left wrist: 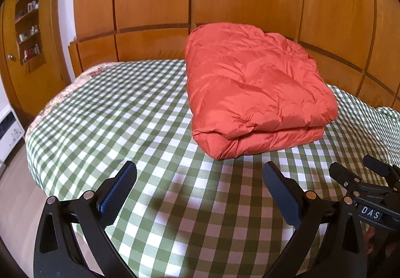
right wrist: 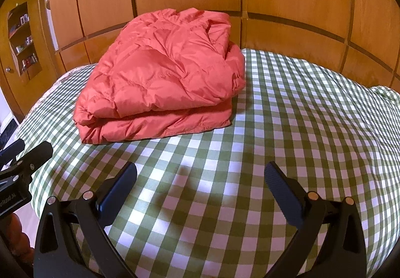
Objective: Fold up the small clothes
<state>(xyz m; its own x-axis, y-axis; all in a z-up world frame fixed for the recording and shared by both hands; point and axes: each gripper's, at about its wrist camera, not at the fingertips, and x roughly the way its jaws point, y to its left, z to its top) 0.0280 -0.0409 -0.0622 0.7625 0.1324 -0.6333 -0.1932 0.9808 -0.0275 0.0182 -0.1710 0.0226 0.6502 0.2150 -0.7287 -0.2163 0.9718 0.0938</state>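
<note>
red puffy jacket [left wrist: 255,93] lies folded in a thick stack on the checked cloth [left wrist: 140,113], ahead and right of the left gripper [left wrist: 200,188], ahead and left of the right gripper [right wrist: 200,188]. both spread wide, holding nothing, clear of it. fold looks done; next likely a tidy-up or retreat. sleeves and collar tucked out of sight, far edge hidden.

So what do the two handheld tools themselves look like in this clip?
Both match: the left tool and right tool have black plastic frames with slotted arms and silver rivets at the joints. The fingers carry dark blue pads with a fine textured grip. In the left view, the right tool's body bears a label reading "DAS". No cables or sleeves are visible.
</note>
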